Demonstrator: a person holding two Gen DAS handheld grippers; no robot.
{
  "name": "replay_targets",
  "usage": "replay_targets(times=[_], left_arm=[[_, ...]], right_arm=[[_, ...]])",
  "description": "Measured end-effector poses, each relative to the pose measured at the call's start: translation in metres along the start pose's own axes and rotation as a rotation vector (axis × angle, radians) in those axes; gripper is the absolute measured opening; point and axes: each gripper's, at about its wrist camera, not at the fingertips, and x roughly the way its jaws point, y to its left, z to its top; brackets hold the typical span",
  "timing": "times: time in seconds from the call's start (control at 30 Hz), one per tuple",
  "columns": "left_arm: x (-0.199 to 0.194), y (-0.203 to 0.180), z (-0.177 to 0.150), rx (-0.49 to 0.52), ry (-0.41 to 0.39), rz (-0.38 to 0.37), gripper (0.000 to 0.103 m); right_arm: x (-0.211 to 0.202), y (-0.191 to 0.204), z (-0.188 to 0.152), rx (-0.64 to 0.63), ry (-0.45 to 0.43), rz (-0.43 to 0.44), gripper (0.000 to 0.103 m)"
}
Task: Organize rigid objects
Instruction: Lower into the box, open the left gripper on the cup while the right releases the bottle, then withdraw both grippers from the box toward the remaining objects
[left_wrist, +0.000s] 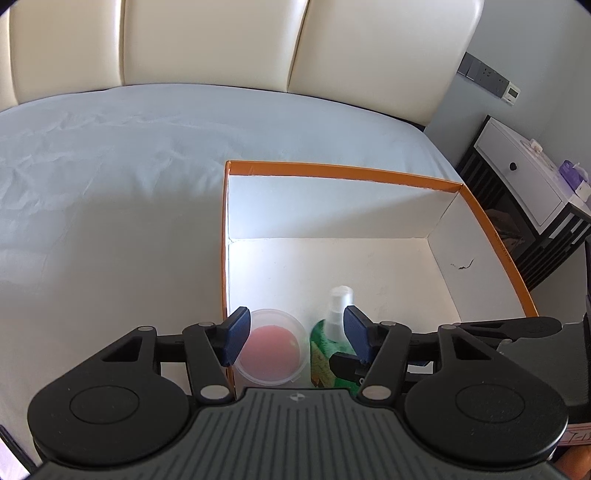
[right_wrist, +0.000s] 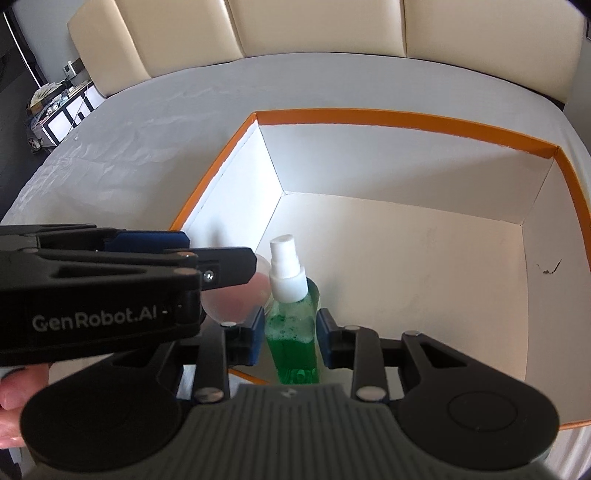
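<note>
Your right hand-held gripper (right_wrist: 289, 334) is clamped on the green spray bottle (right_wrist: 291, 332), standing in the box (right_wrist: 406, 122) near its left wall on the bed (left_wrist: 110, 166). Your left hand-held gripper (left_wrist: 297, 334) hangs half-open above the round container (left_wrist: 271, 347), whose near rim it hides; contact is unclear.

- The box (left_wrist: 343, 173) has an orange rim and outer edge, with plain white walls and a white floor; a small dark mark shows on one white wall.
- The spray bottle (right_wrist: 293, 332) holds bright green liquid and has a white pump top.
- The round container (left_wrist: 271, 347) is clear plastic with pink content.
- The left gripper (left_wrist: 295, 332) and right gripper (right_wrist: 290, 332) are black with dark blue pads and a grey ribbed body.
- The bed sheet (left_wrist: 110, 166) is pale blue-grey.
- The headboard (left_wrist: 207, 40) is glossy cream.
- The nightstand (left_wrist: 517, 170) is white in a black slatted frame.
</note>
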Motion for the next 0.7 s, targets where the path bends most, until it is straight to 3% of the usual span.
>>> replay_targets(times=[0.13, 0.37, 0.7], left_arm=[[-0.002, -0.001, -0.001, 0.000, -0.003, 0.000, 0.069], [-0.009, -0.003, -0.001, -0.009, -0.015, -0.006, 0.069], [-0.030, -0.012, -0.013, -0.043, -0.032, -0.025, 0.069]], right_arm=[[-0.009, 0.004, -0.001, -0.017, -0.006, 0.010, 0.033], [-0.024, 0.002, -0.003, -0.007, -0.026, 0.017, 0.046], [-0.049, 0.002, -0.016, -0.018, -0.101, -0.006, 0.051]])
